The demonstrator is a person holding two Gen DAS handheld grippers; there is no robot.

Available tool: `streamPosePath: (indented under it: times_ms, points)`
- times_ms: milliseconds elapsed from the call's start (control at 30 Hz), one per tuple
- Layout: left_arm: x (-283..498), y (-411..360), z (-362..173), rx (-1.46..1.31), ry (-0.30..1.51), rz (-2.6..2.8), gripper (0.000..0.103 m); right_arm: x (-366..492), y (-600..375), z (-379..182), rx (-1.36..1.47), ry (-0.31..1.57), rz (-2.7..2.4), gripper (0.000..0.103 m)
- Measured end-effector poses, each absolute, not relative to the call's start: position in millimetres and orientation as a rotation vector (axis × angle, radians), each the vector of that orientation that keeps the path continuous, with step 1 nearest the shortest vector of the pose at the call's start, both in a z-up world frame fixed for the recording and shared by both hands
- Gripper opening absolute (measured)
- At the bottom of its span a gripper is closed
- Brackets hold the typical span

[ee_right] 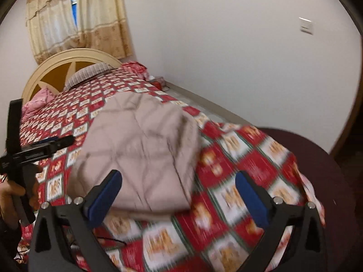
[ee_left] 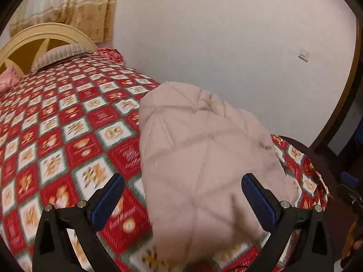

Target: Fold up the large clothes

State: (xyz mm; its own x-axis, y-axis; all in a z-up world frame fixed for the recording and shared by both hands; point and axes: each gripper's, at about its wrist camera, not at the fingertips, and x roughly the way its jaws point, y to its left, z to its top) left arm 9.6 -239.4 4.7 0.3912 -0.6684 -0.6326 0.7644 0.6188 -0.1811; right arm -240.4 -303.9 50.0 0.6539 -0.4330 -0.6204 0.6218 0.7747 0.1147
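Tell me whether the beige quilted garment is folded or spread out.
Folded: the beige quilted garment lies as a compact bundle on the checked bedspread, no sleeves showing.

Little can be read here. The red squares of the bedspread carry cursive white script, and motion blur smears it past reading in both views; one square near the left wrist camera shows a flourish that could be a word, but its letters cannot be told. The white squares hold orange pictures, not text. The wall switch shows no marking.
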Motion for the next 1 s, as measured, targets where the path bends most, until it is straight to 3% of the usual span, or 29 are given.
streamPosePath:
  times_ms: [267,633,1000]
  points:
    - [-49,-218,31,0.293,0.542,-0.832,0.102,-241,-289,71,0.452,0.505,-0.553,0.102]
    - [-72,-215,49,0.292,0.489,-0.711,0.102,-247,-226,92,0.206,0.354,-0.604,0.103]
    - [-86,-210,52,0.287,0.463,-0.697,0.102,-242,-215,88,0.161,0.322,-0.644,0.103]
